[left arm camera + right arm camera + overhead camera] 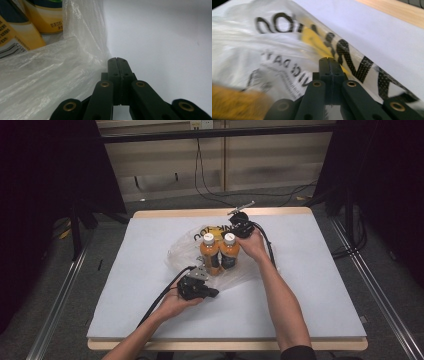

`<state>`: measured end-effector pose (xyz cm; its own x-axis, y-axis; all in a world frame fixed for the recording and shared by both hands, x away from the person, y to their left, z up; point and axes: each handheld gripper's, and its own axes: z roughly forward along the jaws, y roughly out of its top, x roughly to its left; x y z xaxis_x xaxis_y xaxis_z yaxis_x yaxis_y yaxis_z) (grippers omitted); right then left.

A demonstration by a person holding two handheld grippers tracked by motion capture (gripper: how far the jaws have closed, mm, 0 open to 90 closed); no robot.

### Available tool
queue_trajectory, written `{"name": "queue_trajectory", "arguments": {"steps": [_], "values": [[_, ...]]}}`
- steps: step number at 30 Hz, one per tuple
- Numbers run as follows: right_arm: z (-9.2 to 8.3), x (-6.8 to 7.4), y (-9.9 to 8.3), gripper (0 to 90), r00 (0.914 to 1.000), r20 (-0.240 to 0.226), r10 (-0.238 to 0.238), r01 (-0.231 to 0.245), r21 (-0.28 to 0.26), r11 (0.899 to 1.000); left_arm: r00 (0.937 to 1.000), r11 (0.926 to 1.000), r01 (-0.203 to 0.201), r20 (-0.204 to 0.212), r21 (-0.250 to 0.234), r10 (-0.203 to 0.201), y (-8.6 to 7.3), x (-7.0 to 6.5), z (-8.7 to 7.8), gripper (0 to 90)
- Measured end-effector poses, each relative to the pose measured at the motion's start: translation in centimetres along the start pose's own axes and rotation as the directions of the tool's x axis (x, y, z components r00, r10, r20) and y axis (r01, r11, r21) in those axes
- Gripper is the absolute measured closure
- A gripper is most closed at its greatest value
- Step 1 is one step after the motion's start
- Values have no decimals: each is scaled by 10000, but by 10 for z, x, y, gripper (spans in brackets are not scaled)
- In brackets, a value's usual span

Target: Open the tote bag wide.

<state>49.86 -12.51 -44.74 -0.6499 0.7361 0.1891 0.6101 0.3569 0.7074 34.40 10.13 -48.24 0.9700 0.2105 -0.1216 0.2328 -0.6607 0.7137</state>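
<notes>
- High view, nearest first: the left tongs [206,286] lie low in the person's left hand [176,303], jaws clenched, tips at the near edge of the plastic bag [186,247]. In the left gripper view the closed tips sit against a fold of that film; whether film is pinched between them I cannot tell.
- Just past those tips stand two orange bottles [220,252], side by side and upright on the spread bag, white caps up.
- Beyond the bottles, the right tongs [239,227] are clenched too, at the bag's far printed edge; the right gripper view shows closed tips over the black lettering, blurred, so a grip on the film cannot be confirmed.
- Judgement: the work looks like gathering the bag up around the bottles. Doing it well likely means a sure pinch of film on each side, then lifting both edges evenly so neither bottle tips.
- Risk: the thin, slippery film may slide out of shut jaws.
- Under everything is a pale sheet on the table [310,270], its wooden rim bare at the far side.
- Farthest off: grey floor, trailing cables, dark curtains either side.
</notes>
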Motion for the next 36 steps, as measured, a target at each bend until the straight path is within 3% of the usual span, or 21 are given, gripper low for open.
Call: {"name": "queue_trajectory", "arguments": {"steps": [2,4,9,13,16,17,20,23,26,27,29,31,32,35,36], "values": [[-11,3,-2,900,9992,-235,-330,326,-181,9993,9999,9999,-64,-104,88,65,1,-2,0,900],[-21,2,-5,900,9987,-396,-306,289,-425,9987,9999,9998,-106,-43,-139,105,1,-1,0,900],[-43,0,-13,900,9988,156,-458,468,-701,9964,9998,9961,182,-43,-858,-187,2,-4,-6,897],[-63,1,-22,900,9982,196,-566,588,-1392,9885,9997,9914,211,-127,-1292,-230,4,-4,-14,864],[-77,4,-30,895,9965,508,-665,742,-1683,9829,9991,9881,260,-282,-1518,-306,2,-4,-23,826],[-82,4,-34,833,9962,518,-697,780,-1807,9804,9986,9869,275,-395,-1587,-341,1,-3,-26,807],[-94,6,-42,803,9945,698,-775,903,-2040,9748,9972,9846,278,-636,-1727,-393,-1,-2,-34,751],[-104,9,-50,711,9946,770,-699,856,-2242,9708,9925,9814,417,-1053,-1876,-623,-3,-1,-40,660],[-115,14,-57,546,9955,742,-589,763,-2585,9630,9896,9766,454,-1244,-2103,-728,-3,-2,-46,560],[-117,16,-59,509,9956,720,-603,772,-2624,9619,9838,9712,656,-1480,-2292,-1013,-3,-4,-50,513],[-126,22,-66,415,9947,733,-718,893,-2739,9576,9804,9666,596,-1673,-2492,-1036,-3,-4,-55,419],[-131,25,-71,331,9930,878,-794,1011,-2794,9548,9717,9631,525,-2091,-2641,-1103,-3,-4,-61,348],[-135,26,-73,297,9935,875,-728,948,-2819,9548,9677,9647,525,-2254,-2581,-1130,-4,-3,-65,300],[-145,29,-82,191,9952,828,-530,761,-3076,9485,9605,9589,740,-2389,-2740,-1424,-9,-1,-73,218],[-149,31,-85,163,9954,843,-461,707,-3178,9455,9583,9607,801,-2449,-2656,-1476,-12,0,-76,194]]}}
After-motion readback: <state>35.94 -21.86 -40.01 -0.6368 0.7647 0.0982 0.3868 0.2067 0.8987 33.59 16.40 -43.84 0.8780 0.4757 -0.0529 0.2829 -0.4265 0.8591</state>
